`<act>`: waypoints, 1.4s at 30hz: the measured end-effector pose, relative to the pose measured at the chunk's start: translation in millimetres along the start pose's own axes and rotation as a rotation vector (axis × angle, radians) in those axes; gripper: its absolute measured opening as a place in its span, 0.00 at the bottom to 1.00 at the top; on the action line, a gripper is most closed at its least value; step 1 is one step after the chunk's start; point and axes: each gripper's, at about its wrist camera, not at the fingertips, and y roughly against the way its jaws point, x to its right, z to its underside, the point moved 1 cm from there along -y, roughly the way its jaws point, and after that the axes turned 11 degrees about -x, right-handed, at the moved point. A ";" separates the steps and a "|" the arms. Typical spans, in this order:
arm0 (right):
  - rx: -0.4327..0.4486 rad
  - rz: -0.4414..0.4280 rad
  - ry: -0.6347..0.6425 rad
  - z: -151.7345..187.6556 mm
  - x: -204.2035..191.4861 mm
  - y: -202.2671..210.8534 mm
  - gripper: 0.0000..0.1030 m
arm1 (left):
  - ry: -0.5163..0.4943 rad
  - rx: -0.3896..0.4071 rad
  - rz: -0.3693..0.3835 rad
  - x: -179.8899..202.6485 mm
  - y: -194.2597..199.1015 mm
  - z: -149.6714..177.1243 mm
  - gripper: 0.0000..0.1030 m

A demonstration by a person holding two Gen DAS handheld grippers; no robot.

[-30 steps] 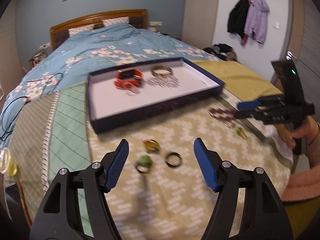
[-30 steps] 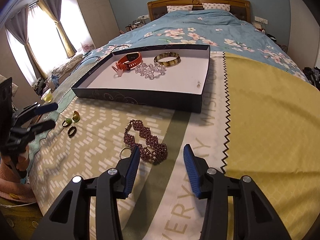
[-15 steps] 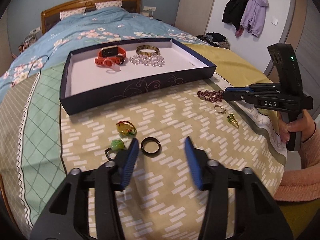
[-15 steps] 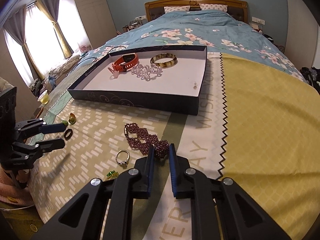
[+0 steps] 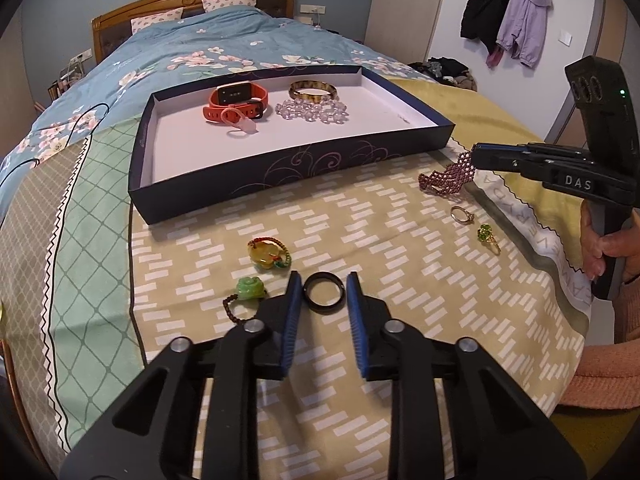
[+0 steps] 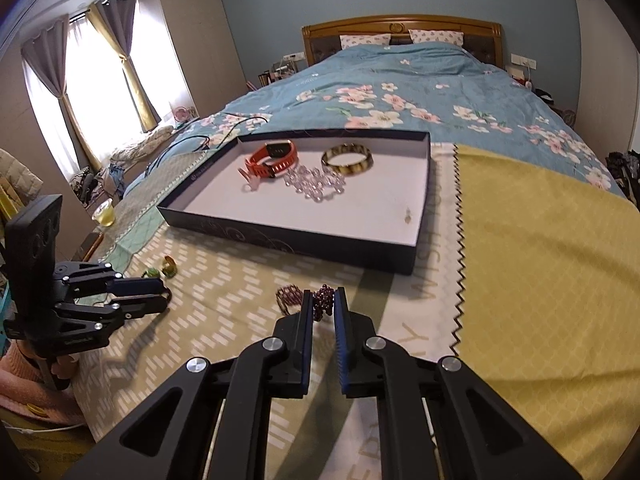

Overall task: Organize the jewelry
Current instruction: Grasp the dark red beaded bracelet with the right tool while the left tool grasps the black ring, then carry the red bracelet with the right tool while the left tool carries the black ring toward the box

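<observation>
A black ring [image 5: 323, 292] lies on the patterned bedspread between the fingertips of my left gripper [image 5: 323, 276]. Its jaws are closing and the pads touch the ring's rim on both sides. My right gripper [image 6: 323, 300] is shut on one end of a maroon beaded bracelet [image 6: 290, 296]. In the left wrist view that gripper [image 5: 476, 156] holds the bracelet [image 5: 444, 180] end raised, the rest still on the cloth. The dark blue tray [image 5: 280, 168] holds an orange watch [image 5: 236, 100], a bangle [image 5: 312, 90] and clear beads [image 5: 312, 112].
A yellow pendant [image 5: 266, 254] and a green pendant [image 5: 250, 286] lie left of the black ring. A gold ring [image 5: 462, 214] and a green-stone ring [image 5: 486, 234] lie near the bracelet. A hand [image 5: 604, 240] holds the right gripper. A glass [image 6: 103, 212] stands beside the bed.
My left gripper came down over the black ring and its jaws narrowed around it. My right gripper shut on the bracelet's end and lifted it slightly.
</observation>
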 end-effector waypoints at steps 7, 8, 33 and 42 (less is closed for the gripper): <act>0.027 -0.011 0.016 -9.2 -7.2 5.1 0.06 | 0.003 0.007 -0.011 0.7 -0.9 -1.0 0.22; 0.031 -0.011 0.017 -10.4 -7.9 5.8 0.06 | 0.005 0.009 -0.012 1.0 -0.4 -1.1 0.22; 0.126 -0.030 0.068 -33.3 -25.1 30.5 0.06 | 0.004 0.116 -0.011 -0.6 30.4 -15.6 0.22; 0.153 -0.043 0.083 -46.1 -31.0 34.3 0.06 | 0.001 0.158 -0.026 -3.3 39.5 -29.0 0.22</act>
